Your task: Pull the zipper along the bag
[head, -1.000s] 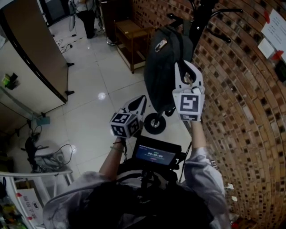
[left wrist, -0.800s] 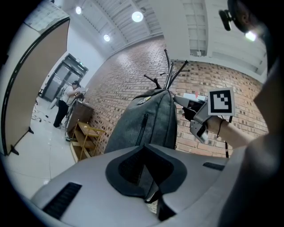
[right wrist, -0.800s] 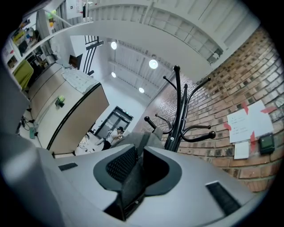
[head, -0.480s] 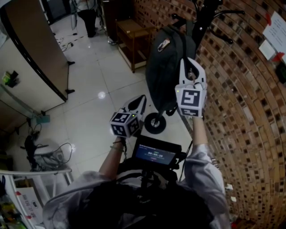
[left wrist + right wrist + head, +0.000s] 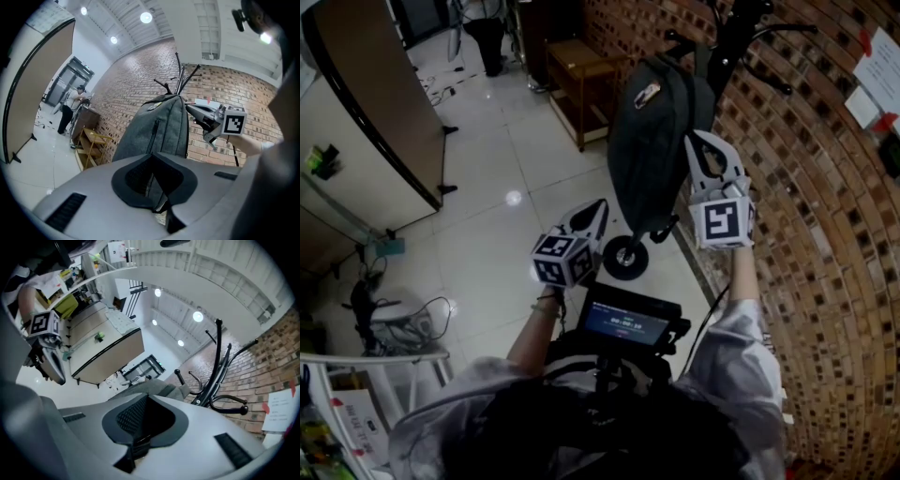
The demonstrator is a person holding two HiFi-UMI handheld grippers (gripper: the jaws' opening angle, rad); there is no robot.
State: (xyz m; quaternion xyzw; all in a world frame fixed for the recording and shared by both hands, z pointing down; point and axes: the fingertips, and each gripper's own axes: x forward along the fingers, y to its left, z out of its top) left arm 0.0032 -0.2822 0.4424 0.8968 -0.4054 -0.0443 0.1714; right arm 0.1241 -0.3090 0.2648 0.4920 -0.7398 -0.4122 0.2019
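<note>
Brick wall (image 5: 825,234) behind grey backpack (image 5: 652,141) at 12 o'clock: left gripper (image 5: 596,206) pinching its 7 o'clock edge, right gripper (image 5: 701,141) just closed on zipper pull (image 5: 140,441) at 3 o'clock.

No lettering anywhere is sharp enough to read.
</note>
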